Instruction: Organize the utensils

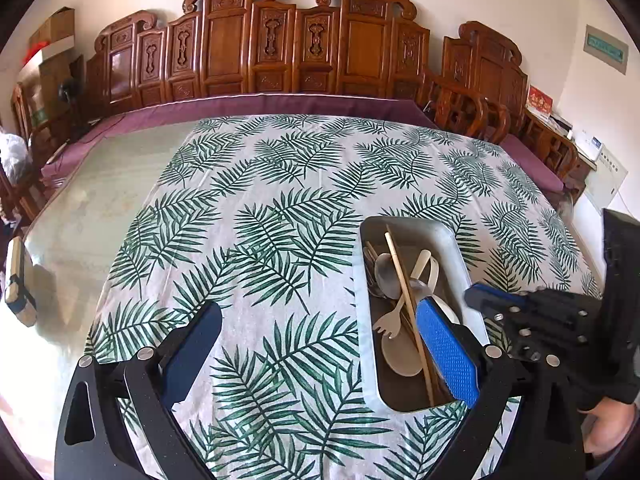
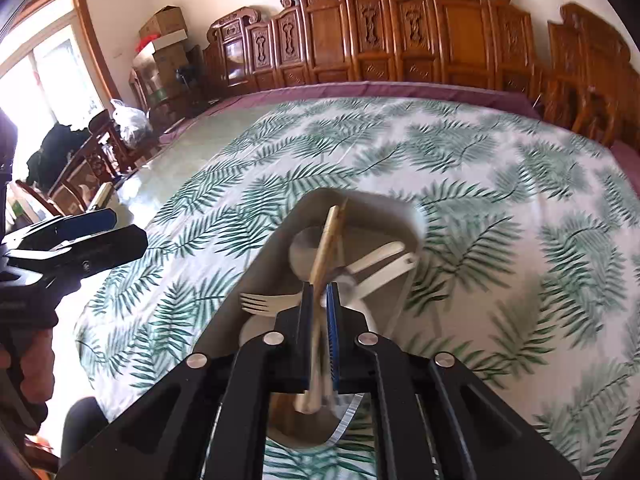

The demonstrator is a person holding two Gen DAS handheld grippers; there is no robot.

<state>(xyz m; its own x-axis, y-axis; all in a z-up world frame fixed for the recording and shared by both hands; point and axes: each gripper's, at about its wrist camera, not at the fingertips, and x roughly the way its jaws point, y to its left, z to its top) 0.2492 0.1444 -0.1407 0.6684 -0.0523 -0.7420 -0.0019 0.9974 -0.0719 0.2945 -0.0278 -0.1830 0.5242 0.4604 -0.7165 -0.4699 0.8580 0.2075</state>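
Left wrist view: the left gripper [image 1: 316, 344] hovers with its jaws wide apart over a leaf-print cloth [image 1: 280, 184]. Just beside its right finger a metal tray [image 1: 456, 248] holds a chopstick [image 1: 404, 288], a spoon [image 1: 386, 272] and a fork [image 1: 390, 322]. The right gripper [image 1: 480, 300] reaches over the tray's near right edge.

Right wrist view: the right gripper [image 2: 320, 300] is clamped on a chopstick [image 2: 326, 240] above the tray [image 2: 276, 248]. The fork [image 2: 260, 303] lies at left.

leaf-print tablecloth [image 1: 280, 200] over table [image 1: 100, 208], metal tray [image 1: 452, 248] on it
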